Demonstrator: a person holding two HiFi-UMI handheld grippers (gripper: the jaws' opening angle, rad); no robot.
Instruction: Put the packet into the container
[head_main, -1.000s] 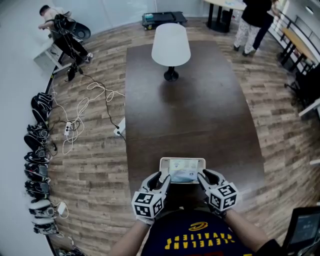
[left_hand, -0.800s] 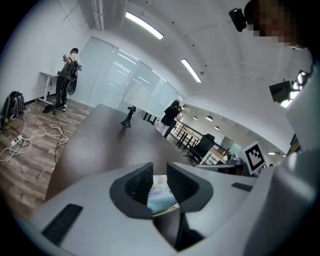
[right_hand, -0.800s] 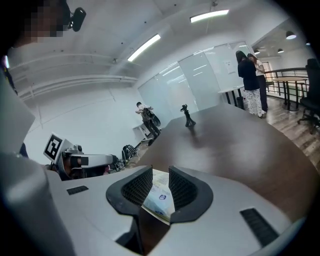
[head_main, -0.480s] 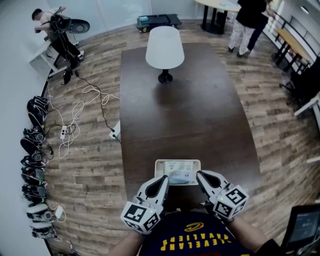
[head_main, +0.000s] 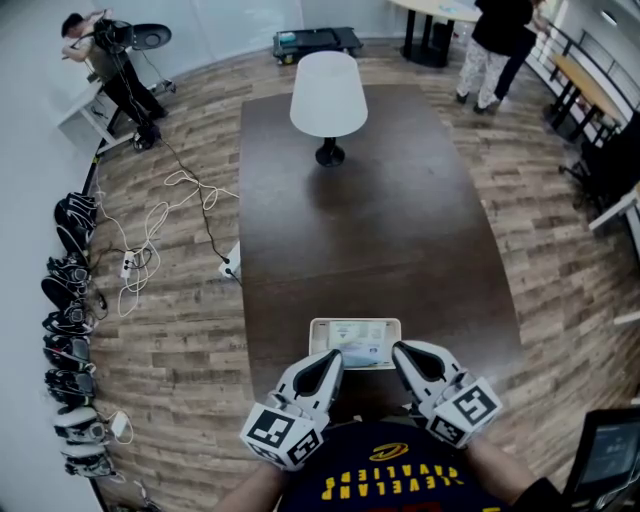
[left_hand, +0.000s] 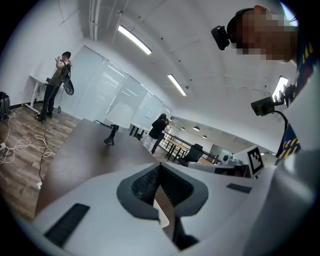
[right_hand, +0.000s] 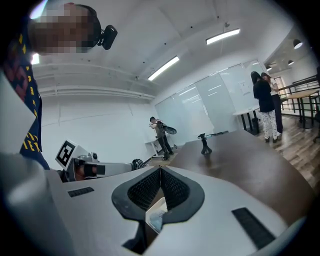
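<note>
Two claws grip one flat packet (head_main: 355, 341) by its short ends, close in front of the person's chest. The left claw (head_main: 336, 360) pinches its left end and the right claw (head_main: 398, 353) its right end. The packet is a rounded rectangle with a pale white border and a grey-blue printed middle, lying broad side up over the near end of the desk (head_main: 380, 240).

In the left gripper view the jaws are pressed together on a thin pale edge of the packet (left_hand: 165, 210). In the right gripper view the jaws are likewise clamped on a whitish corner with a bluish patch (right_hand: 156, 216).

Beyond the packet the dark brown desk runs bare to a lamp (head_main: 328, 95) with a white shade and a black foot near its far end. The desk's left and right edges stand well apart from both claws.

A white power strip (head_main: 232, 265) sits at the left edge. Loose cables (head_main: 150, 225) trail from it across the wooden floor (head_main: 560, 270). At the far left a person (head_main: 100, 50) stands by the wall, and another person (head_main: 500, 40) stands at the far right.
</note>
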